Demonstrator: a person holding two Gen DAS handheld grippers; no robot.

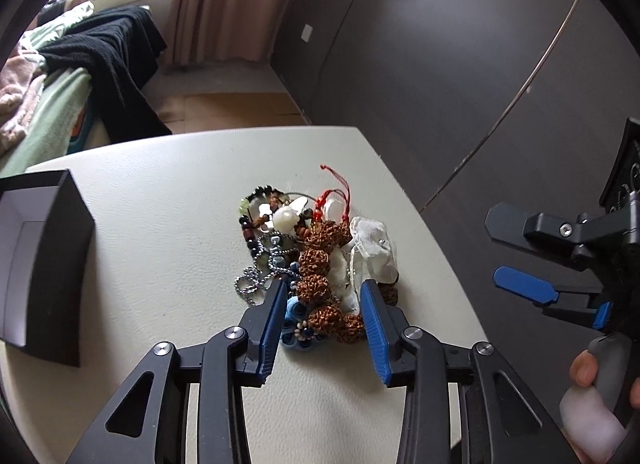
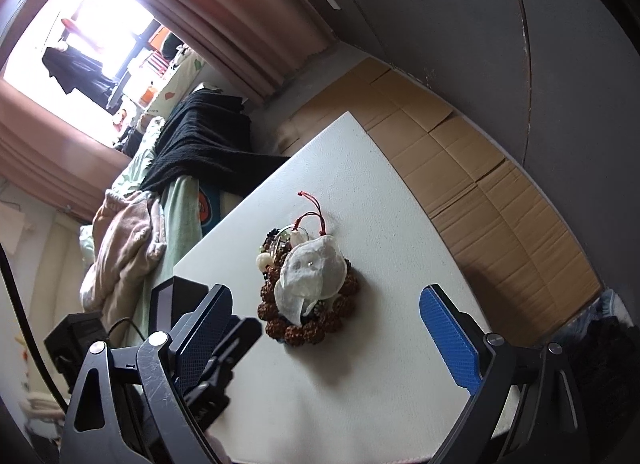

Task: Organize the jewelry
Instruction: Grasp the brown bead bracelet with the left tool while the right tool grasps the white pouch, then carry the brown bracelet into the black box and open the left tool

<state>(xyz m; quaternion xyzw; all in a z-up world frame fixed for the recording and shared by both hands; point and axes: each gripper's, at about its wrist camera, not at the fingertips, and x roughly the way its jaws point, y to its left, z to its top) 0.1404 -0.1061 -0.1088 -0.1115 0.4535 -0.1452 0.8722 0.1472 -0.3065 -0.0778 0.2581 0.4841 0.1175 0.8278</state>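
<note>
The white bench (image 1: 160,200) carries everything: a black open box (image 1: 44,264) with a pale lining sits at its left edge, and the jewelry pile (image 1: 308,256) lies near the middle, well apart from the box. The left tongs (image 1: 324,304) stand open low over the near end of the pile, one blue pad at the silver ball chain (image 1: 256,280), the other beside the sheer white pouch (image 1: 372,248), so the jaws straddle the brown seed-bead bracelet (image 1: 316,284). The right tongs (image 2: 324,328) hang open, above and right of the pile, holding nothing. The pile will likely handle as one light, tangled mass: the bracelet's large knobbly beads look firm and rough, the best place for a grip, though lifting it may drag neighbours along. The pouch is soft and limp and will crumple under the pads. The chain is thin, slack and probably slippery. The red cord (image 1: 340,192) at the far side is easy to snag, and the small pale stones (image 1: 288,220) look fragile.
</note>
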